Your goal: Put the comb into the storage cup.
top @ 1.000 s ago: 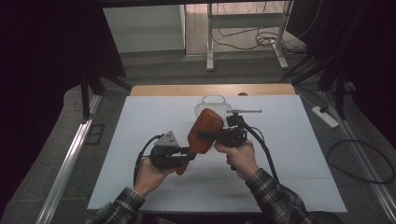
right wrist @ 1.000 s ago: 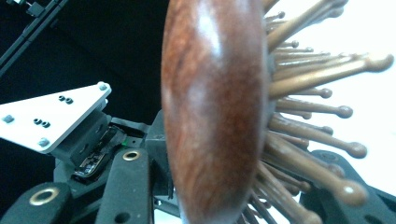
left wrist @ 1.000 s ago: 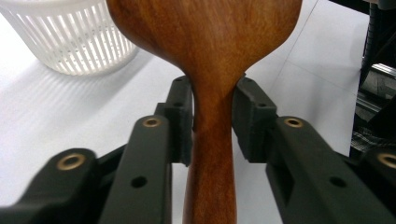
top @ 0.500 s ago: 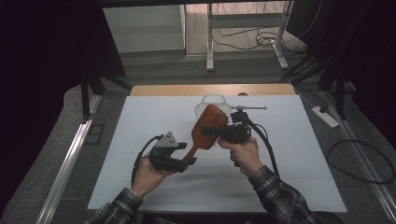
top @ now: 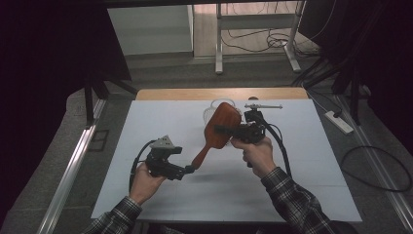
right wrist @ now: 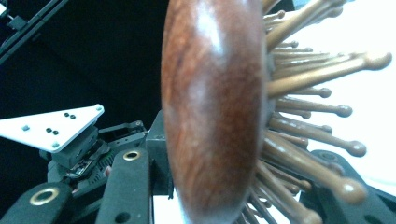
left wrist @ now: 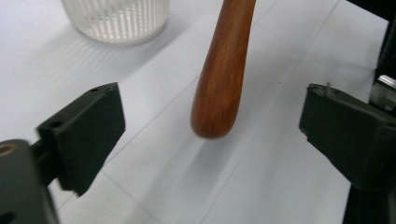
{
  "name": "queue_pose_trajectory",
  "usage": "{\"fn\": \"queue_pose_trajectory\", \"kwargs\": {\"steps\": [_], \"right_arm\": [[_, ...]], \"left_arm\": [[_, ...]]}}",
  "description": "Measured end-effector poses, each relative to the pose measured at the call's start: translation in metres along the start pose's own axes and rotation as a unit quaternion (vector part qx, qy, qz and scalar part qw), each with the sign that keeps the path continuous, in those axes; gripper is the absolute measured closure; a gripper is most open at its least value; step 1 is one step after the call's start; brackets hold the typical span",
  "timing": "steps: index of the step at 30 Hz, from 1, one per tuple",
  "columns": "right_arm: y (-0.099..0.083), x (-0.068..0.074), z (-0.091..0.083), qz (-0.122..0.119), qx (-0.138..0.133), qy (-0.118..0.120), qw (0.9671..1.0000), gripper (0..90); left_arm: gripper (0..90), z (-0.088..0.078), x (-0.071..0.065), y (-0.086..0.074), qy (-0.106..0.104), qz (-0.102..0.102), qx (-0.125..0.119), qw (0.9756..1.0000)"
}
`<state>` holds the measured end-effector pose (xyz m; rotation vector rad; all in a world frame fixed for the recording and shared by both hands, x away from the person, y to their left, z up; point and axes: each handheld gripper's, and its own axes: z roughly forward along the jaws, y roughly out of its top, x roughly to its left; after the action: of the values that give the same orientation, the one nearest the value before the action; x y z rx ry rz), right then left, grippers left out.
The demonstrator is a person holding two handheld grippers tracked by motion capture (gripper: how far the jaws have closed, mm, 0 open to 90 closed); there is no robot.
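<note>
Holding the reddish-brown wooden paddle hairbrush point(top: 221, 127) mid-frame, your right gripper point(top: 229, 130) clamps its head alone; your left gripper point(top: 187, 170) has just been opening, jaws wide off the handle, so a weak pinch could let it swing down

You have one wooden brush point(top: 219, 129), one ribbed clear cup point(top: 213, 108) near the table's point(top: 160, 122) far edge, and two hand-held grippers: left hand-held gripper point(top: 186, 170) and right hand-held gripper point(top: 220, 129).
</note>
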<state>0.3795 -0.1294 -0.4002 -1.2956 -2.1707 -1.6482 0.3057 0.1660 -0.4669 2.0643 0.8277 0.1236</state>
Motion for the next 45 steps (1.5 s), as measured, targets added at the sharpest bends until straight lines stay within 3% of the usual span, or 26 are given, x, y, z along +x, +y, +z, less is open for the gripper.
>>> {"fn": "queue_pose_trajectory", "kwargs": {"steps": [2,10,20,24,27,45], "right_arm": [[0.003,-0.001,-0.001,-0.001,-0.003,-0.004,1.0000,53.2],[0.017,-0.004,-0.005,-0.002,-0.015,-0.010,0.9998,53.1],[0.031,-0.005,-0.008,-0.003,-0.023,-0.014,0.9996,53.2],[0.036,-0.005,-0.010,-0.004,-0.025,-0.018,0.9995,53.2],[0.041,-0.005,-0.011,-0.007,-0.029,-0.022,0.9993,53.2],[0.064,-0.015,-0.017,-0.001,-0.052,-0.049,0.9974,53.2]], "left_arm": [[4.1,-0.002,0.002,-0.001,-0.004,-0.002,-0.002,1.0000],[0.0,-0.013,0.004,-0.012,0.012,-0.001,0.002,0.9999],[0.0,-0.019,0.003,-0.024,0.010,-0.009,0.009,0.9999],[0.0,-0.020,0.004,-0.031,-0.001,-0.020,0.021,0.9996],[0.0,-0.021,0.004,-0.034,0.001,-0.016,0.027,0.9995],[0.0,-0.045,0.003,-0.057,0.021,-0.029,0.009,0.9993]]}}
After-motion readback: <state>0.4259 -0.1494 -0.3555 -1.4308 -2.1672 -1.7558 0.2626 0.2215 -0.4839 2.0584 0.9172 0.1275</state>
